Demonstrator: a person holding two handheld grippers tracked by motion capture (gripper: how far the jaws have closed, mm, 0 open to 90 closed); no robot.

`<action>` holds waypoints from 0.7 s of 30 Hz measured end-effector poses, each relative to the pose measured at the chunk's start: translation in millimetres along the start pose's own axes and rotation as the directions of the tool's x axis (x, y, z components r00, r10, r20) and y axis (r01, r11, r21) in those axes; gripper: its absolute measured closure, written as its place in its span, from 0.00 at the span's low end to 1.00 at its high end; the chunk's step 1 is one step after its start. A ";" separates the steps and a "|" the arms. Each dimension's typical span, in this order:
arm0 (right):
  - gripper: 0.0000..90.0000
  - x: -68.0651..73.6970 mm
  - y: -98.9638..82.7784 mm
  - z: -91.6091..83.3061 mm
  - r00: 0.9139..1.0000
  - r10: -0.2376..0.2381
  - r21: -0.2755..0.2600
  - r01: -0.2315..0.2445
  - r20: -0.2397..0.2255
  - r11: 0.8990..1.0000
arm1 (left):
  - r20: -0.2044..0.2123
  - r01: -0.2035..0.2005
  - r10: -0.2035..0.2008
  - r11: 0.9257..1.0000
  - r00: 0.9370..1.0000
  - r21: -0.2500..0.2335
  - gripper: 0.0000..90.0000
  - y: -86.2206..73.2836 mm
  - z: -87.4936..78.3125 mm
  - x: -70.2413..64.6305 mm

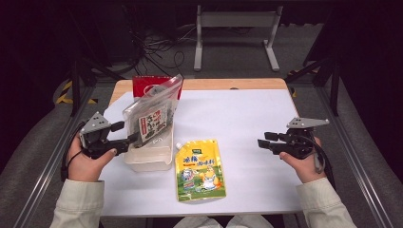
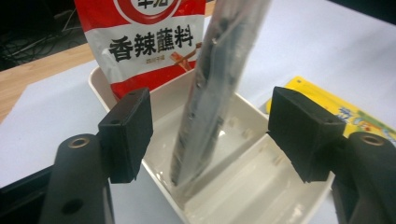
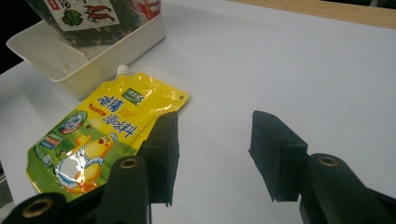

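1. Left gripper (image 1: 134, 138): held at the near-left side of the white bin (image 1: 148, 159). In the left gripper view its two black jaws stand apart, one on each side of the clear packet (image 2: 219, 88), and neither pad touches the packet.
2. Clear packet (image 1: 151, 114): it stands nearly upright in the bin with its lower edge on the bin floor, tilted slightly, and shows a printed label and dark contents.
3. Red packet (image 2: 149, 42): it stands at the far end of the same bin, behind the clear packet, with a white band of dark characters across its front.
4. White bin: it rests on the white table cover (image 1: 242, 118), toward the table's left half.
5. Yellow spout pouch (image 1: 199, 170): it lies flat on the cover just beside the bin's near-right corner, its white spout pointing toward the bin.
6. Right gripper (image 1: 261, 140): held above bare cover at the table's right, well apart from the pouch and the bin. Its jaws stand apart with nothing between them.
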State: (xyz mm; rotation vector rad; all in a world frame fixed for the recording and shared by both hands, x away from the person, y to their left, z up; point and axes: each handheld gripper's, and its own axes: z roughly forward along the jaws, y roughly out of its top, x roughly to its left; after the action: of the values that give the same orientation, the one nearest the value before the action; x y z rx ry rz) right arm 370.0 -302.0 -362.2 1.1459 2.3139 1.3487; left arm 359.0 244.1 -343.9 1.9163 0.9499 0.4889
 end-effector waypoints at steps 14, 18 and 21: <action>0.56 13.5 5.2 23.9 0.998 -0.028 0.041 0.030 -0.059 0.999 | 0.072 -0.016 0.014 1.000 0.997 0.016 0.31 -9.4 -14.6 -19.7; 0.54 17.8 7.8 35.6 0.996 -0.036 0.062 0.041 -0.082 0.997 | 0.087 -0.015 0.012 1.000 0.996 0.025 0.31 -12.5 -17.0 -23.8; 0.53 21.4 9.7 46.2 0.994 -0.043 0.077 0.051 -0.100 0.996 | 0.092 -0.012 0.010 1.000 0.996 0.024 0.31 -15.0 -19.3 -26.0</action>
State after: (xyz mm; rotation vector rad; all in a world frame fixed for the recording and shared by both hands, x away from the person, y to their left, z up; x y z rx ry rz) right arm 385.6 -254.5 -375.9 1.0625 2.4682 1.3353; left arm 323.7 238.8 -345.9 1.9501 0.8905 0.3939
